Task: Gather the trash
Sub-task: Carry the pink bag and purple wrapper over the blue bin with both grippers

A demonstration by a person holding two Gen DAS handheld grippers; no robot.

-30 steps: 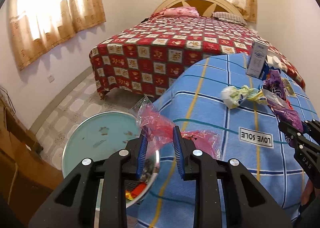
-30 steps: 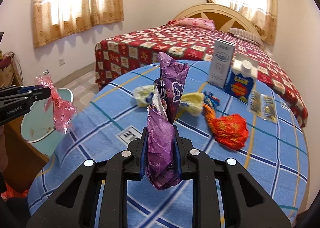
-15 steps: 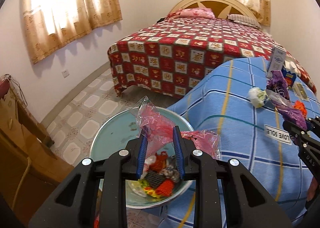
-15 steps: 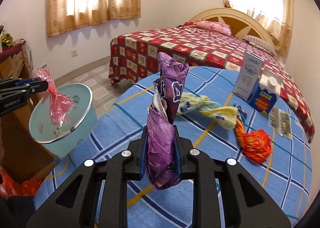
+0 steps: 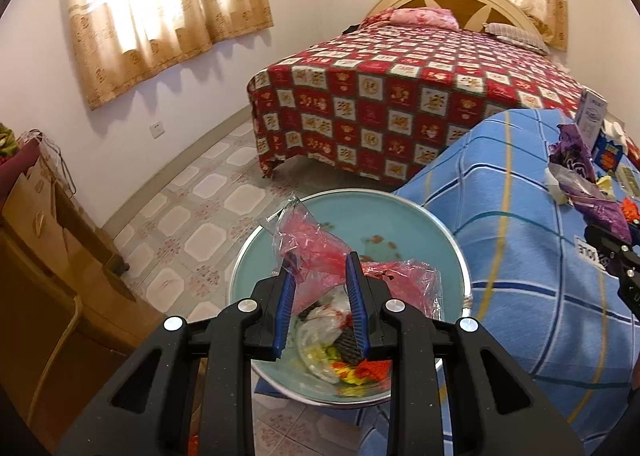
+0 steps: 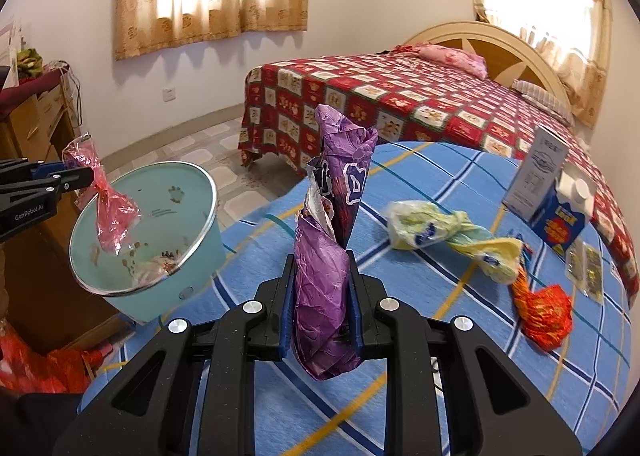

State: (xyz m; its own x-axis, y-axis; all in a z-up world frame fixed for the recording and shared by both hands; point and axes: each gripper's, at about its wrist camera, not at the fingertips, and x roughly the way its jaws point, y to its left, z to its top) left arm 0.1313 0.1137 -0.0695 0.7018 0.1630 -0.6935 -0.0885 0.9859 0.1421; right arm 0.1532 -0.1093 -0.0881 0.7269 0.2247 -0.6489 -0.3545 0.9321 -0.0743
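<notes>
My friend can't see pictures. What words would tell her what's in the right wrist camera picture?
The right claw grips a crumpled purple wrapper upright over a blue checked tablecloth. To the left, the left claw holds a pink wrapper over a pale green bin. More wrappers, cartons and a red-quilted bed lie beyond.

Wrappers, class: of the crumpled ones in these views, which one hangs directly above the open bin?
The pink wrapper, pinched in the left gripper over the teal bin. The purple wrapper is in the right gripper; the yellow-green wrapper and orange wrapper lie on the table.
</notes>
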